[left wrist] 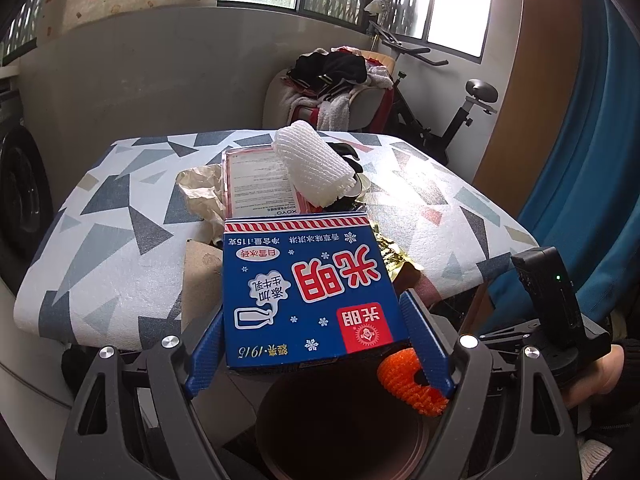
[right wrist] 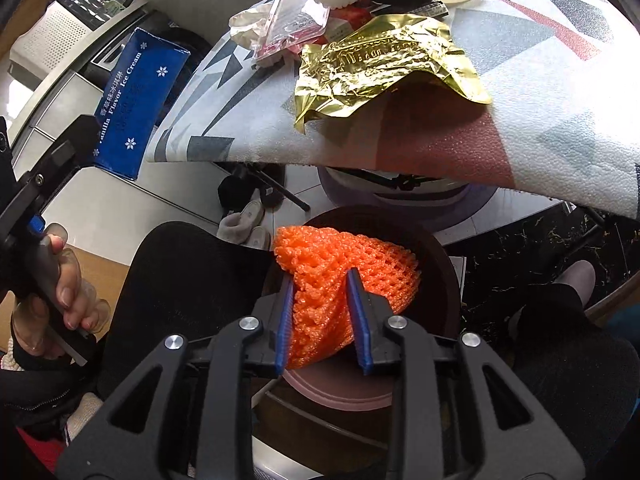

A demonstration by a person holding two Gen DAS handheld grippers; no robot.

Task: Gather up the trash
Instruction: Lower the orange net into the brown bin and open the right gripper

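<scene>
1. Your left gripper (left wrist: 316,344) is clamping the blue ice cream box (left wrist: 308,288) across its width, both blue fingers pressed to the box sides. You are holding it off the near edge of the patterned table (left wrist: 112,240), above the dark round bin (left wrist: 340,432). The grip is sitting low on the carton, near one end, so the far end is likely levering downward; if you are tilting it, it may pivot out between the pads.

2. The box looks wide next to the bin mouth. Dropped flat, it is likely to bridge the rim or bounce off to the floor. Tipping it end-first looks safer.

3. Your right gripper (right wrist: 320,316) is pinching the orange foam net (right wrist: 340,268) directly over the bin (right wrist: 440,264), jaws narrowed onto the mesh. The mesh is springy and may cling to the ribbed pads on release, so it could ride back up with the fingers.

4. Both tools are crowding the same opening. In the left view the net (left wrist: 408,380) is touching or just beside your left tool's right finger; I cannot tell which. Releasing both at once risks a snag or a collision.

5. Remaining on the table: white foam net (left wrist: 312,168), clear plastic pack (left wrist: 260,180), crumpled paper (left wrist: 200,192), gold foil wrapper (right wrist: 380,68). The foil is overhanging the near edge and may slide off if the cover is brushed.
</scene>
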